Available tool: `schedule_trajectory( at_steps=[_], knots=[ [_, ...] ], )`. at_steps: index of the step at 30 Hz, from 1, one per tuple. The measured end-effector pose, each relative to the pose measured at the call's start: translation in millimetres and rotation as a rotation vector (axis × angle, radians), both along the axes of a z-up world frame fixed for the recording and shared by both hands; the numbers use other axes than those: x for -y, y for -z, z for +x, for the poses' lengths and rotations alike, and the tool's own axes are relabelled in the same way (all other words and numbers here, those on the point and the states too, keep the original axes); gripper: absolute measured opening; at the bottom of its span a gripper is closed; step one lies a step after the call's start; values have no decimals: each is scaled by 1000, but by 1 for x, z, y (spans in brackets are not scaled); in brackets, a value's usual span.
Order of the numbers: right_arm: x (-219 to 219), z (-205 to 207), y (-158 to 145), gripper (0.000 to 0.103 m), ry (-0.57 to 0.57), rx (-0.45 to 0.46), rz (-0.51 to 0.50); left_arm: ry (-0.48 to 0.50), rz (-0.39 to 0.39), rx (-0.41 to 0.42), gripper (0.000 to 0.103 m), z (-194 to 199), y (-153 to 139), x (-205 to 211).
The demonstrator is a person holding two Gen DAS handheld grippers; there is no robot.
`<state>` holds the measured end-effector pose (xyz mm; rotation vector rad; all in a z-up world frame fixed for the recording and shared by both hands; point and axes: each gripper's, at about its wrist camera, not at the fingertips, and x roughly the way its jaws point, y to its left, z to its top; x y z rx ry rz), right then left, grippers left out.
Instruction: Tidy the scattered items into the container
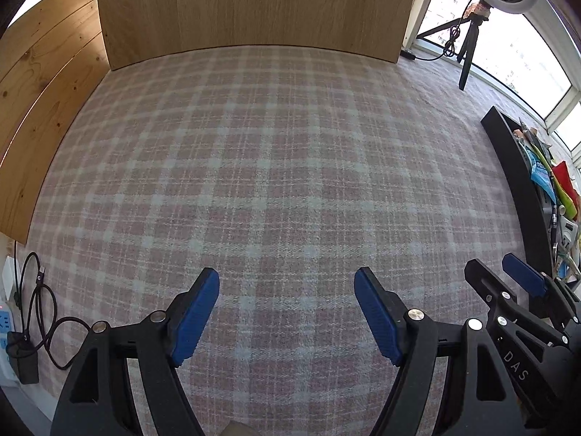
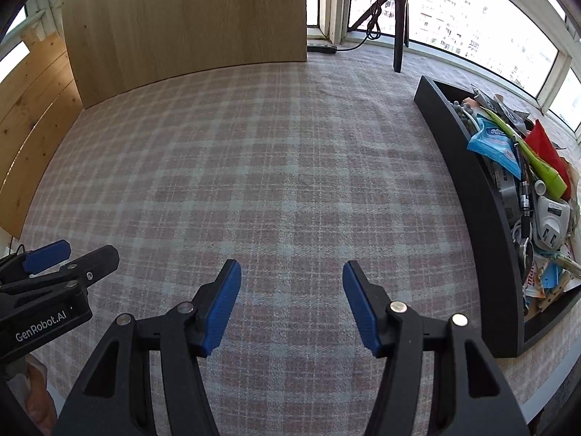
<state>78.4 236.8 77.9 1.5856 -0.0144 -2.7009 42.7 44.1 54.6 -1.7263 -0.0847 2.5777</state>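
A long black container lies along the right side of the plaid tablecloth, heaped with several items: a blue wipes packet, a green tube, a red packet, a white plug adapter. In the left wrist view the container shows at the far right. My left gripper is open above bare cloth with nothing between its blue pads. My right gripper is open too, empty, left of the container. Each gripper appears at the edge of the other's view, the left gripper and the right gripper.
An upright wooden board stands at the back of the table, and pine planks line the left. A tripod with a ring light stands by the window at the back right. Cables and a charger lie at the near left edge.
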Motion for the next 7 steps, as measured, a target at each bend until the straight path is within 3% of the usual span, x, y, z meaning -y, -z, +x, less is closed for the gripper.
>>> schedule_trajectory(
  at_steps=[7],
  knots=[
    [4, -4, 7, 57, -9, 6, 15, -2, 3, -8, 75, -9, 8, 7]
  ],
)
